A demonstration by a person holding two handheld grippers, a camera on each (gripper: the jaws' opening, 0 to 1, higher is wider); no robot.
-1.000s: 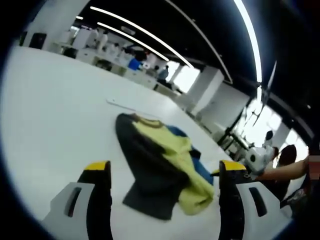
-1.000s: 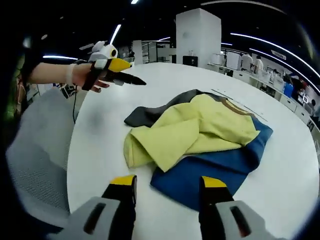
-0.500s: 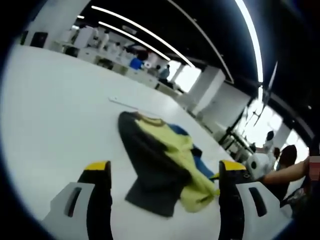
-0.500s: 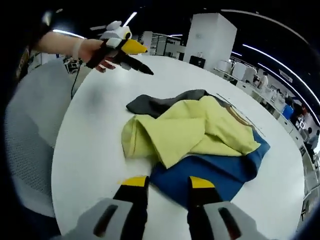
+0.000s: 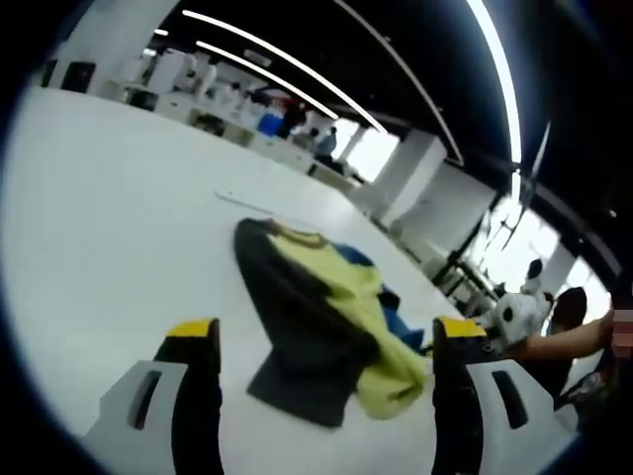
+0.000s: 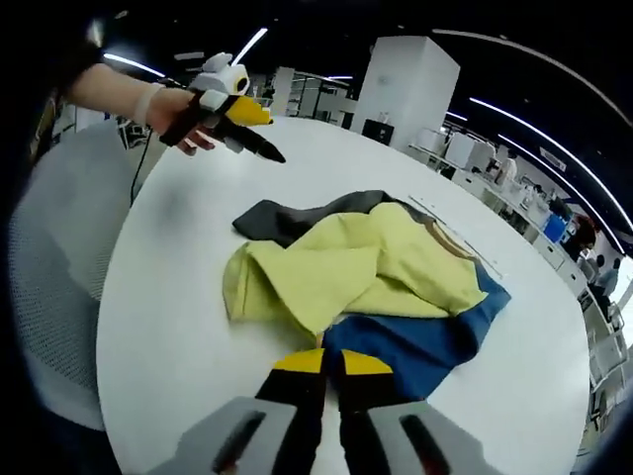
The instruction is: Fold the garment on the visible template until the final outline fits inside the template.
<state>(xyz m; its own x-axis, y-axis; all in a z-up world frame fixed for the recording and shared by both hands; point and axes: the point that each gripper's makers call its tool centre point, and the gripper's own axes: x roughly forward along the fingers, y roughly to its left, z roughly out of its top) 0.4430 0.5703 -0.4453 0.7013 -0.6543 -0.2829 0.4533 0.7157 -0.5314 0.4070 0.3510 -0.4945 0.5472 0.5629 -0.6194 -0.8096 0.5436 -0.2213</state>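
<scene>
— Yellow, blue and grey garment (image 6: 366,282): where is it?

— Crumpled mid-worktop (image 6: 168,327), unfolded. A thin line (image 5: 242,204) just beyond its collar may be the template edge; I can't tell.

— Right hand-held gripper (image 6: 330,362)?

— Jaws nearly together at the garment's blue hem, perhaps pinching it to lift for a fold; whether cloth sits between them I can't tell.

— Left hand-held gripper (image 5: 321,336)?

— Jaws wide apart, off the garment's grey sleeve. The right gripper view shows it (image 6: 242,124) raised well clear.
</scene>
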